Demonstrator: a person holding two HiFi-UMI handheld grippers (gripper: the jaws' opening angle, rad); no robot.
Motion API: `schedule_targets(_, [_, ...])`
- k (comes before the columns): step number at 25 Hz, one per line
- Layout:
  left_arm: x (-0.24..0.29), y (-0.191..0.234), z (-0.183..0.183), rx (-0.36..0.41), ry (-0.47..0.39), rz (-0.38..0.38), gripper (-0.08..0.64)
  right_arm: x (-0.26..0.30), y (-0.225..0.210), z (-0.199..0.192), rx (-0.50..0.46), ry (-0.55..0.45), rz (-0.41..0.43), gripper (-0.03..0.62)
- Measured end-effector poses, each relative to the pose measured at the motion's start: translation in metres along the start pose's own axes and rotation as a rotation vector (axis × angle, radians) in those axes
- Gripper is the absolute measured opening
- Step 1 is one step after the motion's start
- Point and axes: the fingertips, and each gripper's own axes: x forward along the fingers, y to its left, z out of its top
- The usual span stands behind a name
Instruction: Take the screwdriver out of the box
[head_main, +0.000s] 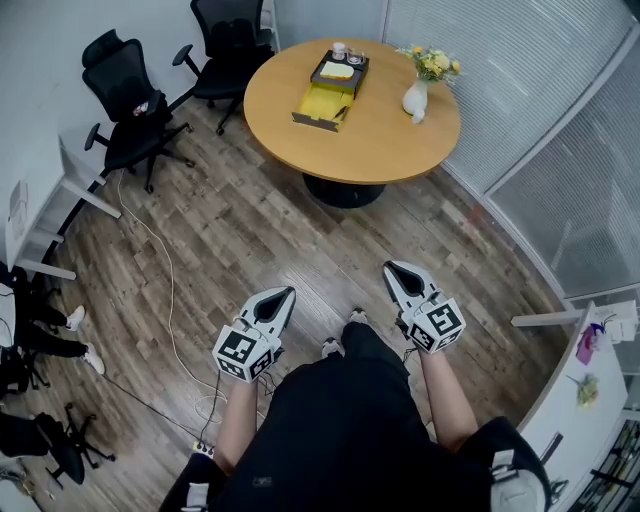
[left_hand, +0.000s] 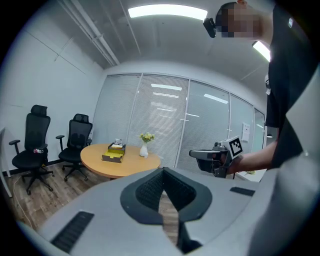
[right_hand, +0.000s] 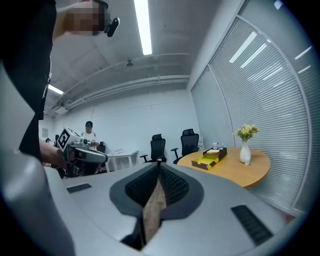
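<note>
Left gripper (head_main: 284, 294) clenched and empty; box (head_main: 316, 121) well ahead on the round table (head_main: 400, 140), long axis pointing away, roughly centred so neither gripper is clearly nearer, screwdriver not resolvable from here; right gripper (head_main: 394, 269) clenched, also empty.

A round wooden table (head_main: 400, 150) stands on a dark pedestal at 12 o'clock in the head view. An open box (head_main: 318, 104) with a yellow lining lies at the tabletop's 9 o'clock. Just behind it, at 11 o'clock, is a dark tray (head_main: 320, 74) of cups. A white vase (head_main: 415, 99) of yellow flowers stands at 3 o'clock. On the wood-plank floor (head_main: 260, 240), a white cable (head_main: 165, 270) trails at 9 o'clock.
</note>
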Motion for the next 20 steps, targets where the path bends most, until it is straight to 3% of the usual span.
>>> schedule_targets(12, [0.044, 0.015, 0.018, 0.000, 0.017, 0.023, 0.006, 0.031, -0.049, -0.001, 0.068, 0.019, 0.047, 0.017])
schedule_targets(20, [0.080, 0.032, 0.043, 0.006, 0.003, 0.078, 0.006, 0.060, -0.087, 0.007, 0.046, 0.053, 0.099, 0.018])
